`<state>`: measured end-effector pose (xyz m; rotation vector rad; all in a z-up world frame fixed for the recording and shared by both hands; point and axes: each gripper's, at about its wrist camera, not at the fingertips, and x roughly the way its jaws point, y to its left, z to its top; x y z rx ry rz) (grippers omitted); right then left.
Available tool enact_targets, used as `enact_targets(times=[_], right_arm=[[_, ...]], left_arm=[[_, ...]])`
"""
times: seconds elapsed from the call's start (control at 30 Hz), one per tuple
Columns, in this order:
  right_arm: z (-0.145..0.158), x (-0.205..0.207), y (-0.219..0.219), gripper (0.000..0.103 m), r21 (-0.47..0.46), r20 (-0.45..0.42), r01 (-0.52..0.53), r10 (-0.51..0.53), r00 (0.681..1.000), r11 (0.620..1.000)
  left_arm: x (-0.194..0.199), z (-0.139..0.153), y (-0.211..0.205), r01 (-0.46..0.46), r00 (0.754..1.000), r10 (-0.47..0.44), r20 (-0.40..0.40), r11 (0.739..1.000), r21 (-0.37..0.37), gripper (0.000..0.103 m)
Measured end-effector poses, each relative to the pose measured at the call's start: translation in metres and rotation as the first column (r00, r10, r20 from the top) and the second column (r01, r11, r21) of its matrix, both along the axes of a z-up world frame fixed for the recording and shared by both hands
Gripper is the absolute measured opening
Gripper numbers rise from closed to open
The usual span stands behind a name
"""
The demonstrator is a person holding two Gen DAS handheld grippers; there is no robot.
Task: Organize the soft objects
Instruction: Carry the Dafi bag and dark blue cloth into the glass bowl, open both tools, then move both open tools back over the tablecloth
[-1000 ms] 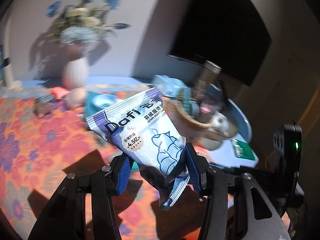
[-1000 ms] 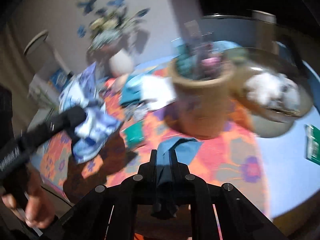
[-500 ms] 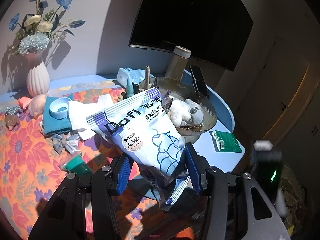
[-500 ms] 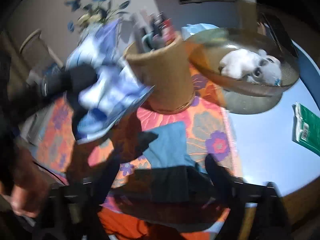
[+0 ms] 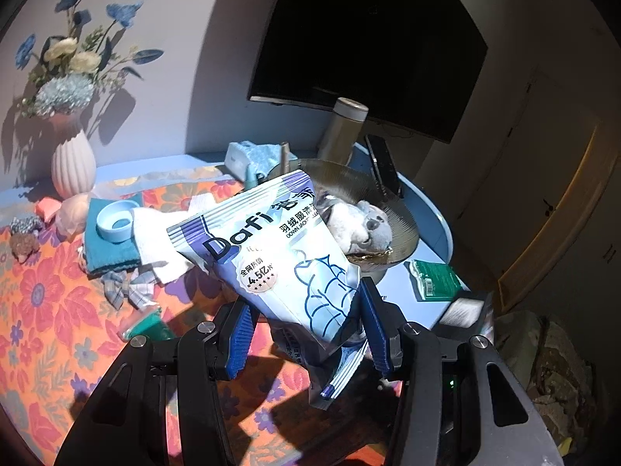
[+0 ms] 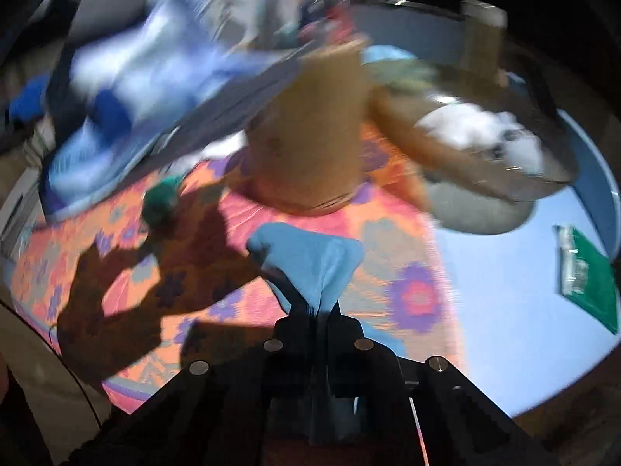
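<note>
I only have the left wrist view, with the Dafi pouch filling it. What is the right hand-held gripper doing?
Observer: The right hand-held gripper is shut on one end of a blue cloth.
Operator: Where is that cloth?
Observer: Over the floral tablecloth, nearer the camera than a tan cup. The blur hides whether the cloth touches the tablecloth.
Operator: I see no cup. Where does it stand?
Observer: On the tablecloth, just left of the bowl. Your Dafi pouch hangs up and to the left of it in the right wrist view.
</note>
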<state>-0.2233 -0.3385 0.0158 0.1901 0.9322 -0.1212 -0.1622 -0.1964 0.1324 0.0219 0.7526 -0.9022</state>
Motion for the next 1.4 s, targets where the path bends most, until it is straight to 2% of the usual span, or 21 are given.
enact_targets(times=[0.2,0.4,0.63,0.77,0.93,1.0,1.07,1.13,1.17,1.23,1.4], right_arm=[[0.044,-0.031,-0.052,0.006,0.022,0.083,0.120,-0.121,0.989,0.993],[0.086,-0.047,-0.098,0.006,0.043,0.164,0.225,-0.229,0.959,0.973],[0.102,-0.024,-0.148,0.006,0.119,0.210,0.304,-0.323,0.923,0.945],[0.104,0.001,-0.182,0.006,0.201,0.220,0.337,-0.377,0.900,0.920],[0.098,0.039,-0.212,0.006,0.267,0.202,0.354,-0.411,0.889,0.896],[0.095,0.051,-0.219,0.012,0.290,0.195,0.348,-0.411,0.891,0.892],[0.089,0.061,-0.226,0.023,0.323,0.173,0.333,-0.401,0.899,0.886],[0.087,0.062,-0.231,0.034,0.328,0.169,0.339,-0.408,0.897,0.882],[0.087,0.060,-0.232,0.041,0.320,0.173,0.347,-0.415,0.893,0.881],[0.088,0.053,-0.234,0.047,0.311,0.182,0.363,-0.430,0.885,0.878],[0.088,0.032,-0.228,0.047,0.318,0.181,0.367,-0.436,0.881,0.874]], left_arm=[[-0.010,0.009,-0.028,0.061,0.998,-0.061,0.020,0.998,-0.008,0.047],[-0.020,0.018,-0.071,0.145,0.989,-0.144,0.042,0.989,-0.012,0.047],[-0.008,0.028,-0.122,0.188,0.981,-0.187,0.050,0.982,-0.013,0.047],[0.014,0.030,-0.148,0.170,0.984,-0.170,0.046,0.985,-0.012,0.047],[0.041,0.025,-0.174,0.146,0.988,-0.146,0.052,0.989,0.007,0.048],[0.052,0.020,-0.183,0.127,0.990,-0.128,0.052,0.992,0.019,0.052],[0.060,0.016,-0.189,0.129,0.991,-0.130,0.037,0.991,0.028,0.057],[0.065,0.014,-0.189,0.117,0.992,-0.118,0.033,0.993,0.025,0.079],[0.065,0.014,-0.187,0.108,0.993,-0.108,0.042,0.994,0.019,0.080],[0.064,0.017,-0.183,0.109,0.992,-0.109,0.057,0.994,0.009,0.080],[0.049,0.026,-0.170,0.127,0.989,-0.126,0.071,0.992,-0.012,0.080]])
